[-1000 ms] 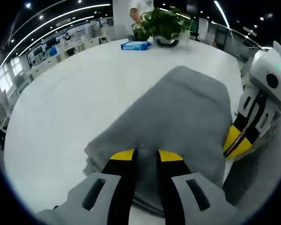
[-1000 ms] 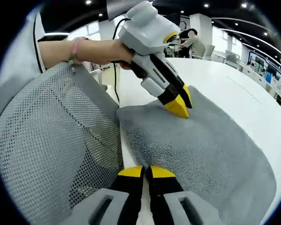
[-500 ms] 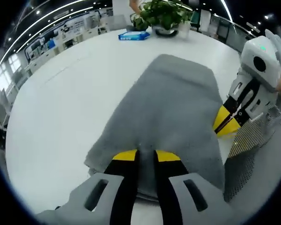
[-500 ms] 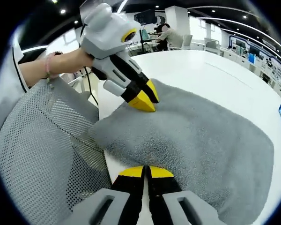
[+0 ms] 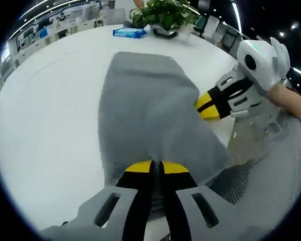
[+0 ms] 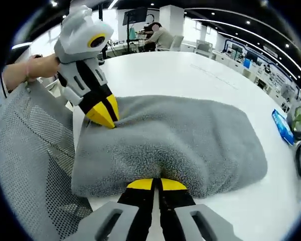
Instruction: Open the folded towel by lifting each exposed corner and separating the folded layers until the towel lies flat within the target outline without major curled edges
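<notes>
A grey towel (image 5: pixel 145 110) lies folded near the edge of a white bench (image 5: pixel 45 100), next to a grey mesh chair (image 6: pixel 25 160). The left tool (image 5: pixel 151 166) pinches the towel's near edge, jaws narrow. The right tool (image 6: pixel 157 183) grips the other corner the same way. Far across the bench sit a blue packet (image 5: pixel 129 32) and a potted plant (image 5: pixel 163 12); no writing is readable.

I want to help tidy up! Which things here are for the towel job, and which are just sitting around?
For the job:
- grey towel
- left gripper, jaws shut on its edge
- right gripper, jaws shut on its edge

Just lying about:
- potted plant
- blue packet
- mesh chair
</notes>
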The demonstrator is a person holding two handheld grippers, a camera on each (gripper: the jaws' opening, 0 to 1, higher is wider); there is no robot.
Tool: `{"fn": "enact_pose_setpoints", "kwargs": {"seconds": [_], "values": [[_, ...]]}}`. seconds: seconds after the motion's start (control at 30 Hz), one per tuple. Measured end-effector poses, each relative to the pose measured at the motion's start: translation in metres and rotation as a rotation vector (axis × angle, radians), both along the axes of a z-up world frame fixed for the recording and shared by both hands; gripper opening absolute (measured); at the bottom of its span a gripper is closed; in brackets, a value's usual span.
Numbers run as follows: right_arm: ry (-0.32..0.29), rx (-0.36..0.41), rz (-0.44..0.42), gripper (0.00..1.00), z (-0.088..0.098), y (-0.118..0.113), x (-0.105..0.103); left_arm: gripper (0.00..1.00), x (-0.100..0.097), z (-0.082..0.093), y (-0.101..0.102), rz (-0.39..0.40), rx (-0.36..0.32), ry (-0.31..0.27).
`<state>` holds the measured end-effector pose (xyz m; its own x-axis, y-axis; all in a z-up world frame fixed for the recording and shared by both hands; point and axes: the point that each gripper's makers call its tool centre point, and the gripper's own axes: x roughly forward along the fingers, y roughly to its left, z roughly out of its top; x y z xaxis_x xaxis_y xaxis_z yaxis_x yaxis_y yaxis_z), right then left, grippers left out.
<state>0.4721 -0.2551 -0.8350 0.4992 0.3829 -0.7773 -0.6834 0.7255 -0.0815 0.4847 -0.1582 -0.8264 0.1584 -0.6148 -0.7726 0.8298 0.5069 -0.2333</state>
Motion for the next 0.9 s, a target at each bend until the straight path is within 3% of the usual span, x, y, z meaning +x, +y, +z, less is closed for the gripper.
{"fn": "enact_pose_setpoints", "kwargs": {"seconds": [0.23,0.67,0.9], "values": [[-0.076,-0.086,0.045,0.0,0.0,-0.002,0.008,0.04,-0.016,-0.001,-0.014,-0.074,-0.027,0.027],[-0.268,-0.395,0.222,0.0,0.0,-0.006,0.027,0.05,-0.039,0.0,-0.035,-0.162,-0.074,0.064],[-0.3,-0.419,0.207,0.0,0.0,-0.009,0.033,0.06,-0.044,0.0,-0.042,-0.184,-0.094,0.071]]}}
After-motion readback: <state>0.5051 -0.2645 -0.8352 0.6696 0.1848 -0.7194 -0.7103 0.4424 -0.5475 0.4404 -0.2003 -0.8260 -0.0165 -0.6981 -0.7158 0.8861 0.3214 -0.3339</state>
